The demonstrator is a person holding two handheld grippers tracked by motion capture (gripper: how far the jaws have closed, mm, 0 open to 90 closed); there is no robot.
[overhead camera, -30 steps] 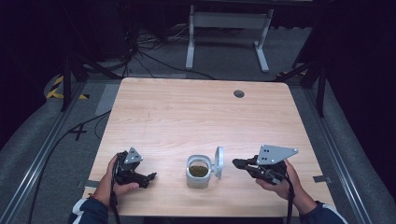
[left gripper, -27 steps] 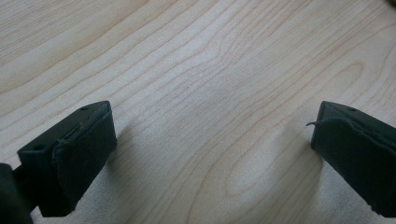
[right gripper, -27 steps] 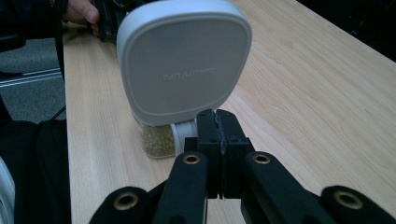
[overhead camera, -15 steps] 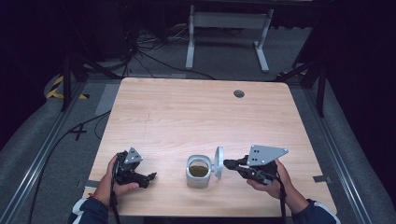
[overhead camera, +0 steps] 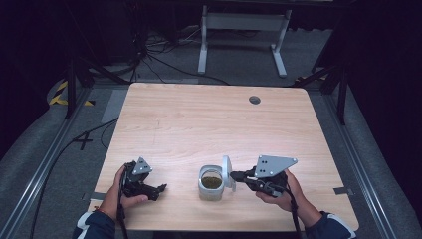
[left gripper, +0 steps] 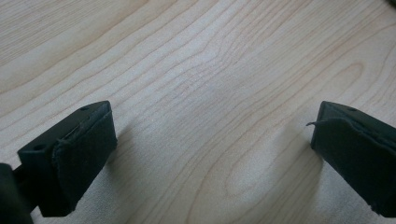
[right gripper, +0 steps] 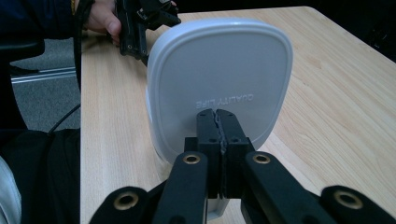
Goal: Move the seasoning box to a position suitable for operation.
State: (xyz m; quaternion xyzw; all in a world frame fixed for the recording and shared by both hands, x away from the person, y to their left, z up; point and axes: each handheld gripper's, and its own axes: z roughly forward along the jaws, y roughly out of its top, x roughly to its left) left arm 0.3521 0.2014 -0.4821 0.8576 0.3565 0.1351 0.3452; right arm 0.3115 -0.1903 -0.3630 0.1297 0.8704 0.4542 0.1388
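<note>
The right gripper (overhead camera: 238,175), jaws pressed together and empty, points at the upright lid (overhead camera: 226,172) of the open container (overhead camera: 211,182) near the worktop's (overhead camera: 209,119) front edge, while the wide-open left gripper (overhead camera: 158,189) rests farther off.

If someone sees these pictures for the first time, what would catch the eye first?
Probably the white container near the table's front edge, its lid standing open and something dark inside. The right gripper, jaws closed, is right at that lid, while the left gripper rests open on bare wood.
</note>
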